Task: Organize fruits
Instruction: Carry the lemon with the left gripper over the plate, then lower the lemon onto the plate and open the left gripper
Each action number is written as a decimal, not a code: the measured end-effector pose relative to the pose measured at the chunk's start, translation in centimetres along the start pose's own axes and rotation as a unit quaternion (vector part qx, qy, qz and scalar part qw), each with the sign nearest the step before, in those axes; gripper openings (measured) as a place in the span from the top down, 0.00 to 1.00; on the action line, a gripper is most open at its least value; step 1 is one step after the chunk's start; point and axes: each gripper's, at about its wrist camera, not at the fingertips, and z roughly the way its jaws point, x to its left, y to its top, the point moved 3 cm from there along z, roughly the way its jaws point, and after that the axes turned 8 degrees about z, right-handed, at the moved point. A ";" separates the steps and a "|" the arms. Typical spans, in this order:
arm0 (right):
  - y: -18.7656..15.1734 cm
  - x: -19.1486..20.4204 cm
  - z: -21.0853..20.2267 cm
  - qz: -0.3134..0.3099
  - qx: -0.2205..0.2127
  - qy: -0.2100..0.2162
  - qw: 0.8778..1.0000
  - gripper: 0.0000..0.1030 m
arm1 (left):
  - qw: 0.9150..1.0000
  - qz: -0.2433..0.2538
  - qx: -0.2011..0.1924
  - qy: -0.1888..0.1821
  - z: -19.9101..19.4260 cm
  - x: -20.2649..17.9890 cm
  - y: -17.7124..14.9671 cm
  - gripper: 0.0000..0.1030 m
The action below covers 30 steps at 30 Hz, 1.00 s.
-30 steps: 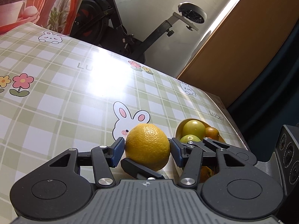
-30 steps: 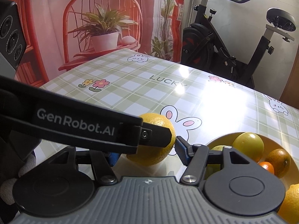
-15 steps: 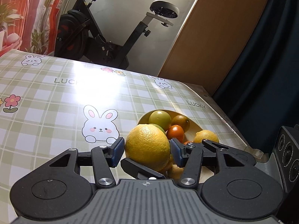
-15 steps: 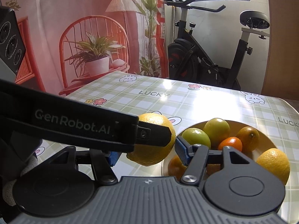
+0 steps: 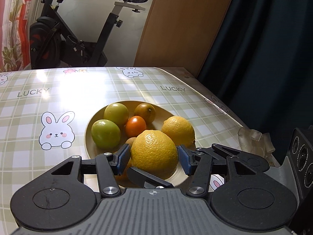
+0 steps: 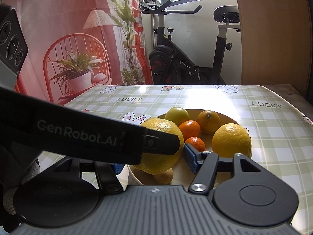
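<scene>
item: large yellow citrus (image 5: 154,152), pinched between left gripper (image 5: 153,157) pads over plate (image 5: 89,135) at 6 o'clock for deposit; right gripper (image 6: 154,161) spread wide, empty.

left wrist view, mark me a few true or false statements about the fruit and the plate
1. The left gripper holds a large yellow orange between its blue pads. True.
2. The held orange rests on the tablecloth beside the bunny print. False: it hangs over the near part of the plate.
3. Two green fruits lie on the left side of the plate. True.
4. A banana lies in the plate. False: only round fruit shows there, among it a small tangerine.
5. An exercise bike stands beyond the far edge of the table. True.
</scene>
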 end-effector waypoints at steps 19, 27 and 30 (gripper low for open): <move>-1.7 -3.1 0.0 0.039 0.018 -0.027 0.999 0.39 | 0.999 0.024 0.040 -0.011 3.9 -1.7 -0.5 0.46; -1.6 -2.9 0.5 0.028 0.022 -0.039 0.999 0.39 | 0.999 0.008 0.036 -0.014 3.5 -1.2 -0.6 0.44; -1.2 -2.7 0.3 0.023 0.018 -0.044 0.999 0.35 | 1.000 -0.001 0.005 -0.013 2.1 -0.8 -0.2 0.40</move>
